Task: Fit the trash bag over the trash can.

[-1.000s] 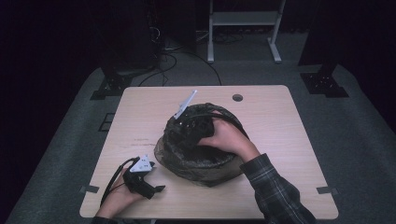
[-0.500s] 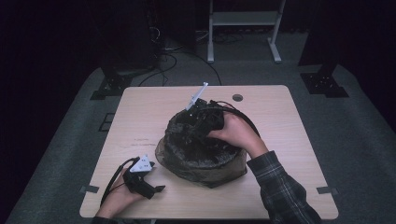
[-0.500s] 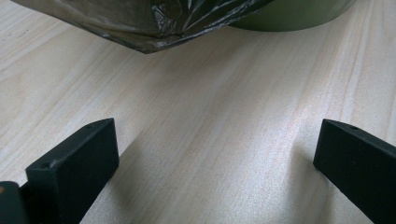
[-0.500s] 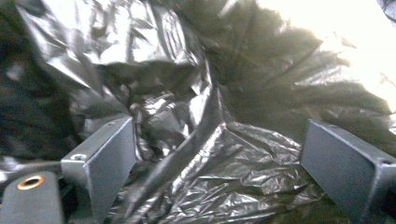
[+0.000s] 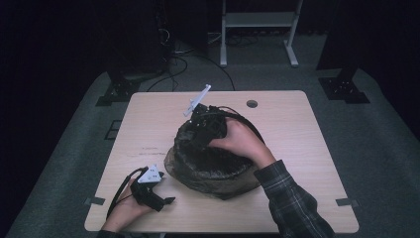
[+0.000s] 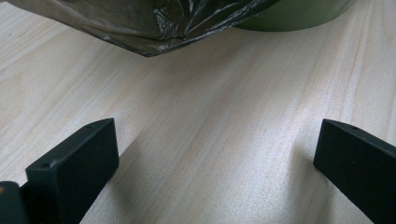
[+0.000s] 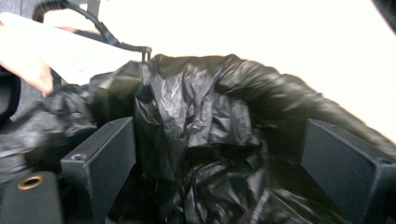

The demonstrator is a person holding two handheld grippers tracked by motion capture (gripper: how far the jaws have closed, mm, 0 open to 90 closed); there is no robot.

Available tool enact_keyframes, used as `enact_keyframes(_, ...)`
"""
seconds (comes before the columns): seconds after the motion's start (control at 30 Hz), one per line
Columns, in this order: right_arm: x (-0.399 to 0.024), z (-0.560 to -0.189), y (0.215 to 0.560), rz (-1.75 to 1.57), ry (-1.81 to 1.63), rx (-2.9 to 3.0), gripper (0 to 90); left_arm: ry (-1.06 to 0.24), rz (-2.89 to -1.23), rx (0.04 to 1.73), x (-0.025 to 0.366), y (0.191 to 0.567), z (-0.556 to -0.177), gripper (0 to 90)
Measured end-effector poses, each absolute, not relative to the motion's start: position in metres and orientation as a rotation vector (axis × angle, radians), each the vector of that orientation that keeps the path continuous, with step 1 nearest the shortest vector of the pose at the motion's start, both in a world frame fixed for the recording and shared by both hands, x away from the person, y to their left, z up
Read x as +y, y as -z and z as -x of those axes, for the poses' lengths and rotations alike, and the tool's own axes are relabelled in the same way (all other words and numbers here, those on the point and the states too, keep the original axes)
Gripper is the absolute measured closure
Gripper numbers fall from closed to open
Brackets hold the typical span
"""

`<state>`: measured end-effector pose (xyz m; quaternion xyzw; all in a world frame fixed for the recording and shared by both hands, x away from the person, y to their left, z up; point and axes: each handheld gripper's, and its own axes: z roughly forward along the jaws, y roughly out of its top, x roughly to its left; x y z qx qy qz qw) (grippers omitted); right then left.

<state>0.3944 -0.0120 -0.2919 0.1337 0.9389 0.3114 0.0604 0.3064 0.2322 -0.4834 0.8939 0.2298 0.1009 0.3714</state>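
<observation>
Black bag (image 5: 213,163) lining a green bin (image 6: 299,11), sits mid-desk, slightly toward the near edge. Right gripper (image 5: 200,131) is over the bag's far rim, jaws spread wide, crumpled plastic (image 7: 205,121) between them, nothing pinched. Left gripper (image 5: 166,200) rests on the desk (image 5: 297,134) near the near-left corner, just beside the bag, jaws wide apart over bare wood.

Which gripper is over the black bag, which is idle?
The right gripper is in the black bag, fingers apart; the left gripper lies open on the table.
</observation>
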Motion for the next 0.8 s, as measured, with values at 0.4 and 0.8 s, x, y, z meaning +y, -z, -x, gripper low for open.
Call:
enact_keyframes(0.4, -0.002, -0.393, 0.315, -0.389, -0.858, 2.916, 9.7, -0.259, -2.292, 0.589, 0.232, 0.483, -0.306, 0.0)
enact_keyframes(0.8, -0.060, -0.375, 0.272, -0.409, -1.051, 2.786, 9.7, -0.254, -2.294, 0.576, 0.232, 0.484, -0.308, 0.0)
